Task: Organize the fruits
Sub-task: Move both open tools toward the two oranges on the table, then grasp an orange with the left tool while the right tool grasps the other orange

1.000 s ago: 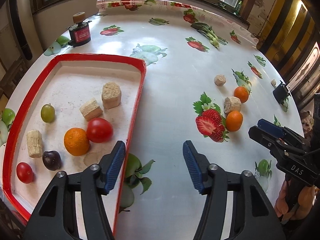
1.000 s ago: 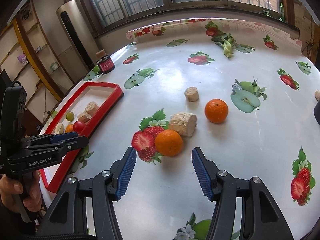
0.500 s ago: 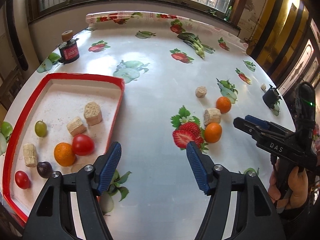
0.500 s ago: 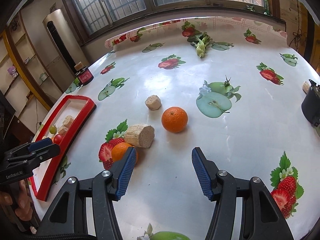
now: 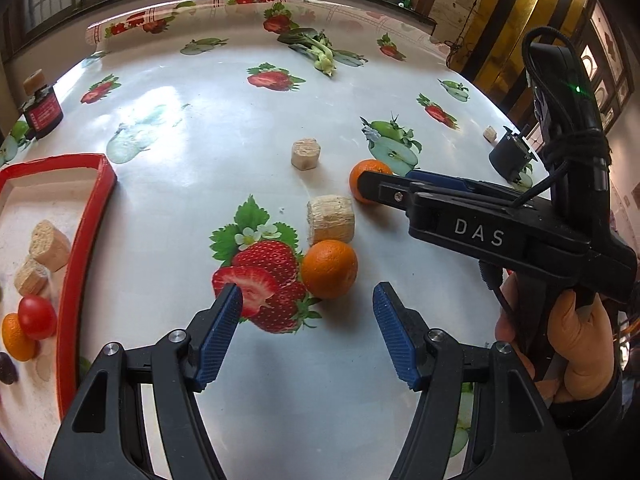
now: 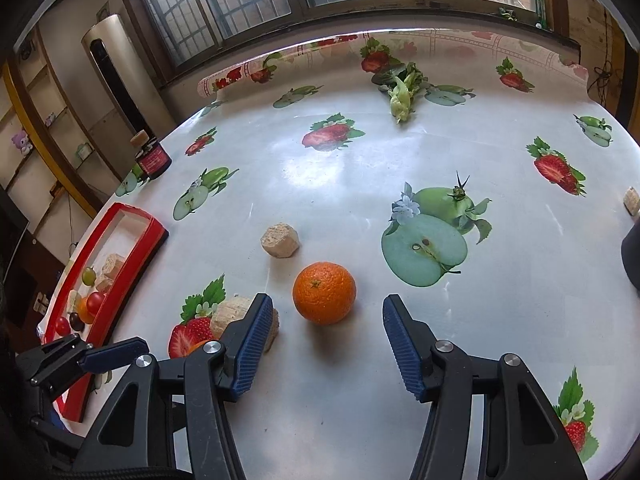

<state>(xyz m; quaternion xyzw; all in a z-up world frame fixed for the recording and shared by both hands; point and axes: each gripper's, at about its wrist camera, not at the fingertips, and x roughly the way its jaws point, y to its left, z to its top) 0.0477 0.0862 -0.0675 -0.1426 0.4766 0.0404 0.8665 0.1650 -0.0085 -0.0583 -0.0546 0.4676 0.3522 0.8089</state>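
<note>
My left gripper (image 5: 307,300) is open and empty, just short of an orange (image 5: 329,268) that lies on the fruit-print tablecloth. My right gripper (image 6: 326,320) is open and empty, with a second orange (image 6: 324,293) just beyond its fingertips. That second orange (image 5: 366,174) is partly hidden behind the right gripper in the left wrist view. The red tray (image 5: 86,236) at the left holds a red tomato (image 5: 37,317), an orange (image 5: 15,338), a dark plum (image 5: 7,367) and beige blocks. The tray also shows in the right wrist view (image 6: 140,252), with a green grape (image 6: 88,275) in it.
A beige cylinder block (image 5: 330,219) lies between the two oranges and a smaller beige block (image 5: 305,153) lies further back. A dark jar (image 5: 42,111) stands at the far left and a black object (image 5: 511,157) near the right edge. A leafy vegetable (image 6: 402,96) lies far back.
Both grippers have moved right and forward. The left one left the tray and now faces the nearer orange. The right one shifted from that orange to the further one.
</note>
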